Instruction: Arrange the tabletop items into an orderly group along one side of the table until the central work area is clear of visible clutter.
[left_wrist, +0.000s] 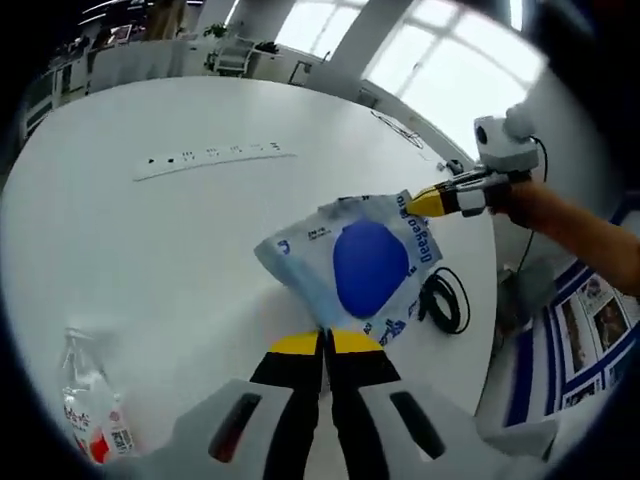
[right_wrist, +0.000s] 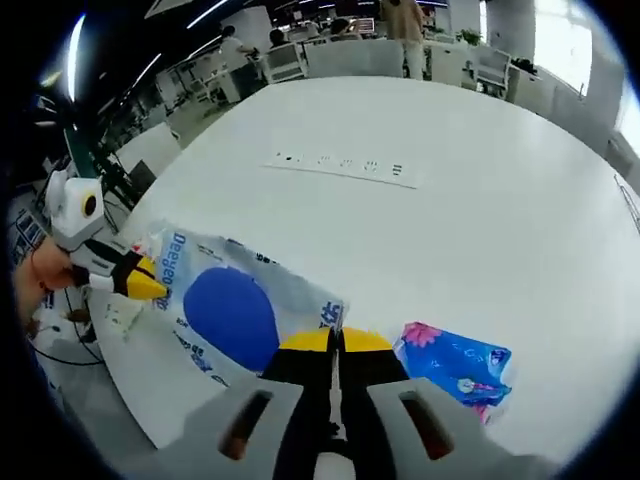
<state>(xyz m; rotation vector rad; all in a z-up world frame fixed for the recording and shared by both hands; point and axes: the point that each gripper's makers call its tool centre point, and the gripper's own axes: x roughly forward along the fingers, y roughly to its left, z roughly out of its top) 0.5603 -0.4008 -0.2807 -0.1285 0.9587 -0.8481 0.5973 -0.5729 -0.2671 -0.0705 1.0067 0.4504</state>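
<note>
The soft plastic pack (left_wrist: 362, 265) with the blue circle lay flat on the white desk (left_wrist: 150, 250), near its edge; it looked light, floppy and slippery, so its edges were best to pinch; the left gripper (left_wrist: 325, 343) and the right gripper (right_wrist: 335, 340) had their fingers closed on opposite edges.
</note>
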